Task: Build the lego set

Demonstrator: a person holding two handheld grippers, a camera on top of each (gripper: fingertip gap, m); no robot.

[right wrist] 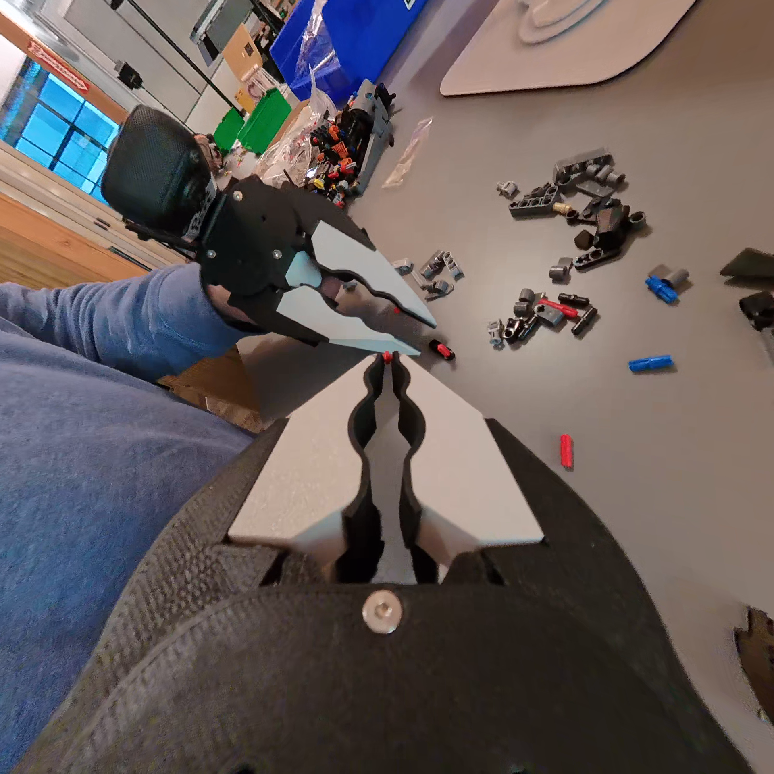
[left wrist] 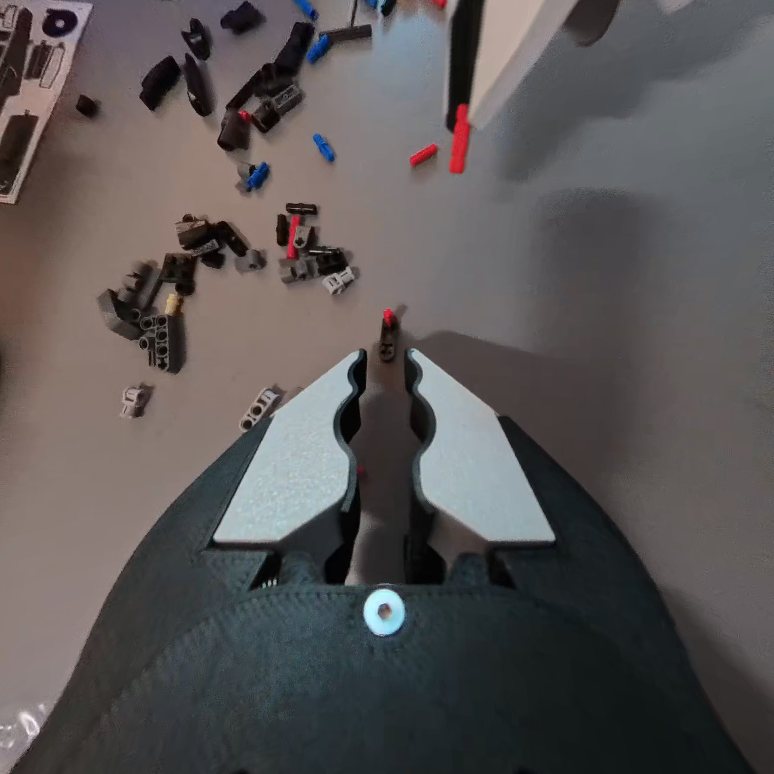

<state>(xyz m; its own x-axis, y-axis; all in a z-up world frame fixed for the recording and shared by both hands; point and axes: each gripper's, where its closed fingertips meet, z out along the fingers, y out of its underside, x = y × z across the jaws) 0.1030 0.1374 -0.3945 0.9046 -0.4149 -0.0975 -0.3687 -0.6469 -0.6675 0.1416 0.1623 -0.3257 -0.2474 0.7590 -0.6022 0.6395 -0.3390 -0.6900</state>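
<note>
Two grippers | right gripper (right wrist: 387, 359) pinches red pin (right wrist: 387, 356) | left gripper (left wrist: 385, 356) empty

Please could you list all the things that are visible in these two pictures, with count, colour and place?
table: one, grey, under everything
loose lego pieces: many, black, grey, red and blue, scattered on the table
small black piece with red pin: one, on the table just ahead of the left fingers
instruction sheet: one, white, far left in the left wrist view
blue bin: one, beyond the table
green bins: two, beside it
sleeve: one, blue
left gripper: one, grey fingers open
right gripper: one, shut on a red pin
</note>
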